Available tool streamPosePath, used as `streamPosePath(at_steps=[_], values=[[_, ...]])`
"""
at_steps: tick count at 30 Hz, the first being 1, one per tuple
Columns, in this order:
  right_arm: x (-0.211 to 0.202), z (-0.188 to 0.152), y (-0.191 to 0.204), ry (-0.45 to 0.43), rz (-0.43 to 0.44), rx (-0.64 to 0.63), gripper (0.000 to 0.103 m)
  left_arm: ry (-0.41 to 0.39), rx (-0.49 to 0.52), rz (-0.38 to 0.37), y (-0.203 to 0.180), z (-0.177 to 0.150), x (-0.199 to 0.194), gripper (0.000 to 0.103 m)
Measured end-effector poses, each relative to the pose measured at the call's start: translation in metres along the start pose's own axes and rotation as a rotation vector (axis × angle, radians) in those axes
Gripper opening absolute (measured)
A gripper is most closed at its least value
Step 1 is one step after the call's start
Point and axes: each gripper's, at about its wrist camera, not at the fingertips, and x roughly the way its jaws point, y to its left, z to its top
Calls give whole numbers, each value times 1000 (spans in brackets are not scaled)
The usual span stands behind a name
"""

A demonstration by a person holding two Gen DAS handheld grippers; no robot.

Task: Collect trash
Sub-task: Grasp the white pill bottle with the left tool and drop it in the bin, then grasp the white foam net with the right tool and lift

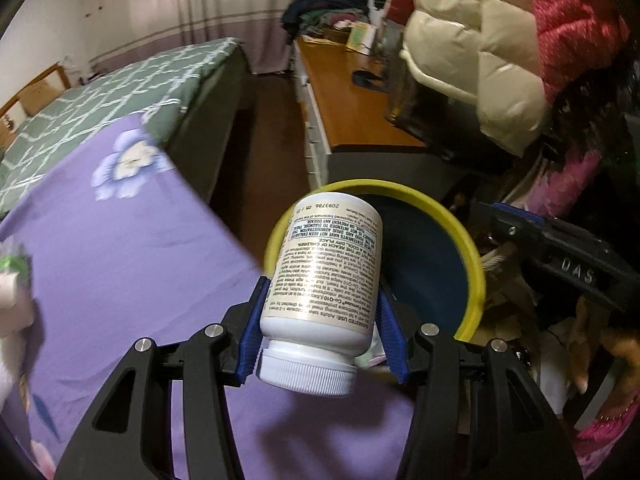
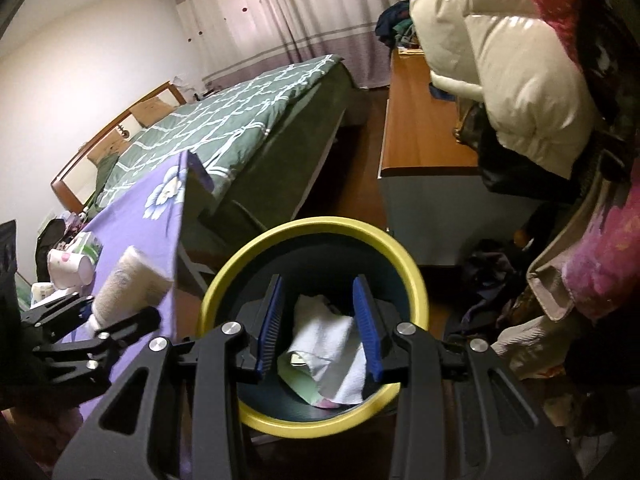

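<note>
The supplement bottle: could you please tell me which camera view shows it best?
The left wrist view: the bottle fills the centre, label print sharp, cap toward the camera, clamped by the left gripper. The right wrist view shows it only small and blurred at the left edge.

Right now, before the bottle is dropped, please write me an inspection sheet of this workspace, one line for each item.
Surface: table under a purple flowered cloth.
Job's things: white pill bottle, cap toward the camera; yellow-rimmed bin on the floor beside the table, with a white tissue and a green paper inside.
Clutter: a mug and a green-white packet on the table.
Grippers: left gripper shut on the bottle near the bin's rim; right gripper over the bin's mouth, nothing gripped.
Cables: nothing seen.
Surroundings: bed with green quilt, wooden dresser, hanging puffy coats, curtains.
</note>
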Motion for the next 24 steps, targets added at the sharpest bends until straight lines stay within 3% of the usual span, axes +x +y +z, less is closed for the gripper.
streamPosePath(at_steps=[5, 7, 9, 11, 17, 24], values=[[0, 1, -7, -8, -20, 11, 37, 22, 11, -36, -22, 13, 25, 51], [1, 1, -6, -9, -27, 10, 38, 28, 13, -23, -26, 14, 31, 59], [1, 2, -5, -10, -27, 8, 38, 15, 5, -5, -25, 10, 28, 73], [1, 3, -3, -10, -25, 5, 38, 0, -11, 3, -19, 7, 20, 74], [6, 1, 9, 2, -9, -18, 38, -68, -120, 52, 28, -10, -25, 74], [17, 0, 50, 34, 43, -88, 38, -151, -286, 223, 106, -62, -99, 75]])
